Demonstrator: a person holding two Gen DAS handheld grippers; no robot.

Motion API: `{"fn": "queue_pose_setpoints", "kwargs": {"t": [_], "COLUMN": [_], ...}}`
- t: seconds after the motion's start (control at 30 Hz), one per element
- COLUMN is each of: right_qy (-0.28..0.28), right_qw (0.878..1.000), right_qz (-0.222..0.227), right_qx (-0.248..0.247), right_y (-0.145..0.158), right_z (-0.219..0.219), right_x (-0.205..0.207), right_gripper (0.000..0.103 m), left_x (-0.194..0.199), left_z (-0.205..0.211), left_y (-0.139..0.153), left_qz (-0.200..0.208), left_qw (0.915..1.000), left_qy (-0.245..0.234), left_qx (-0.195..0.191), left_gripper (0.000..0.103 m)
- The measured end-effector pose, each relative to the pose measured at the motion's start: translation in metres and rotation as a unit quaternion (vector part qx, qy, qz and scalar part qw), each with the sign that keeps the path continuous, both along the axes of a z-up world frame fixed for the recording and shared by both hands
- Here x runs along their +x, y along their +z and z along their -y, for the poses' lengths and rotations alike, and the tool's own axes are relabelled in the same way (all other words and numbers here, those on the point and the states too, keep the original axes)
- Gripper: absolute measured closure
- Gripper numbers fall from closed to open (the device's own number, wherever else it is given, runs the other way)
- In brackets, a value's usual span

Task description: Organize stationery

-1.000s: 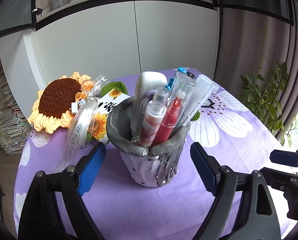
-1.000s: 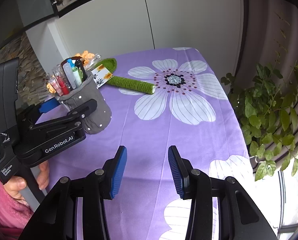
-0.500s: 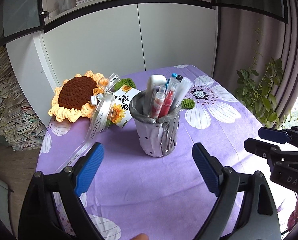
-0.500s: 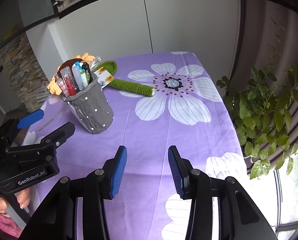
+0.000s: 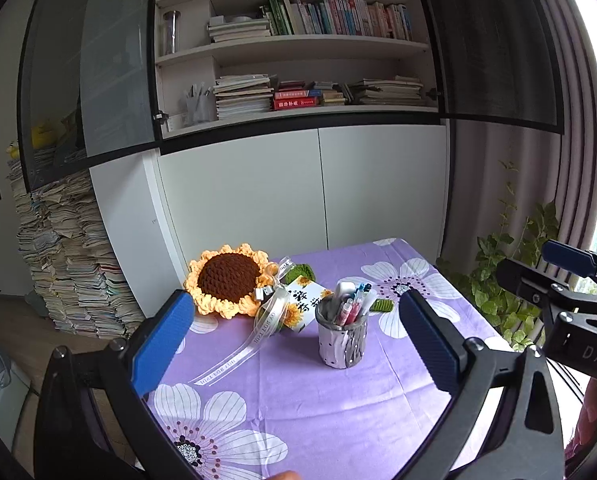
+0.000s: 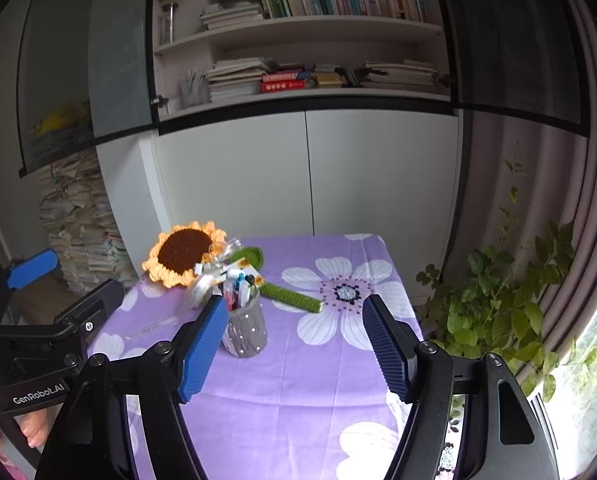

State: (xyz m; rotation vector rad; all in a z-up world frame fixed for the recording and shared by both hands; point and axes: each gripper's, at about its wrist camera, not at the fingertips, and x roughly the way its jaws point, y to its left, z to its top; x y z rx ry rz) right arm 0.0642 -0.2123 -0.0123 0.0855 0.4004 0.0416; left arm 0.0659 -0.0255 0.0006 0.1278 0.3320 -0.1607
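The table [image 5: 338,412], draped in smooth purple cloth printed with white flowers, carries every item. Judging by the layout, the sorting looks finished, so a clean withdrawal without clipping the holder matters most. The left gripper [image 5: 294,344] and right gripper [image 6: 294,350] both gape wide, empty. The grey ribbed pen holder [image 5: 341,342] stands upright mid-table, packed with slim plastic pens [image 5: 352,306].

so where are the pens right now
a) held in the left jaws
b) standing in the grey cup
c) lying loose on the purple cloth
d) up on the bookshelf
b: the pens stand upright in the grey cup on the purple cloth, while the left gripper and right gripper both have their jaws open, holding nothing.
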Motion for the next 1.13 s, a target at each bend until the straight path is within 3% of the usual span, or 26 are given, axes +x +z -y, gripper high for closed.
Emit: {"fn": "queue_pose_setpoints", "kwargs": {"t": [0.13, 0.5, 0.6, 1.13], "right_qy": [0.001, 0.016, 0.021, 0.025], "right_qw": [0.998, 0.989, 0.988, 0.989], "right_qz": [0.057, 0.144, 0.154, 0.146], "right_qx": [0.005, -0.04, -0.028, 0.001], "right_y": [0.025, 0.068, 0.072, 0.064], "right_z": [-0.008, -0.04, -0.04, -0.029], "right_x": [-0.034, -0.098, -0.107, -0.117], "right_gripper": [0.019, 0.017, 0.012, 0.012], "left_x": [-0.023, -0.072, -0.08, -0.088], "left_z": [-0.008, -0.022, -0.025, -0.019], "left_y": [0.016, 0.054, 0.058, 0.051], "left_qz": [0.024, 0.082, 0.088, 0.09], "left_qw": [0.9995, 0.9951, 0.9945, 0.995], "left_qy": [0.006, 0.022, 0.022, 0.024], "left_qx": [-0.017, -0.05, -0.052, -0.035], "left_gripper": [0.001, 0.001, 0.001, 0.001]}}
